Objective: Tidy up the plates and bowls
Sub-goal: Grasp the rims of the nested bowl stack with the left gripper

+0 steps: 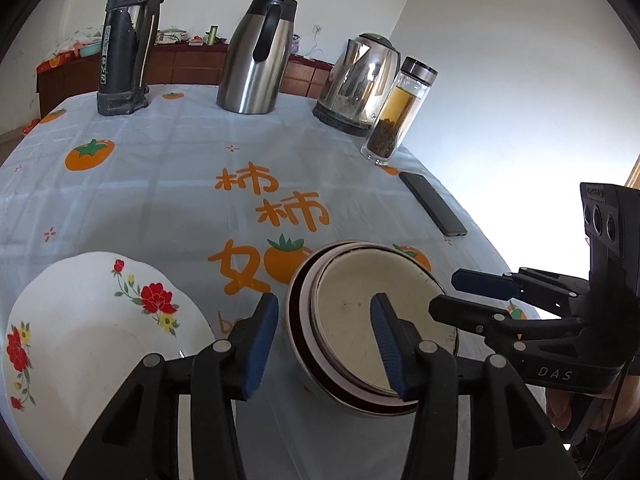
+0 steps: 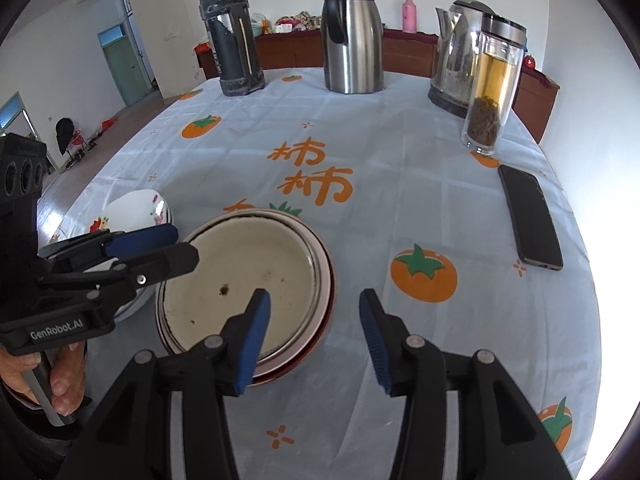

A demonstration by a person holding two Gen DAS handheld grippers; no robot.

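Currently the left gripper (image 1: pixel 324 320) is hovering with jaws spread wide, straddling the near-left rim of the stacked bowls (image 1: pixel 360 312); the floral plate (image 1: pixel 100 320) is lying just to its left. The right gripper (image 2: pixel 314 316) is likewise standing wide, gripping nothing, bowls sitting at its left finger.

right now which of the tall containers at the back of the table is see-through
The glass tea bottle at the right, beside the electric kettle: amber liquid and dark leaves show through. The black thermos and steel carafe are opaque.
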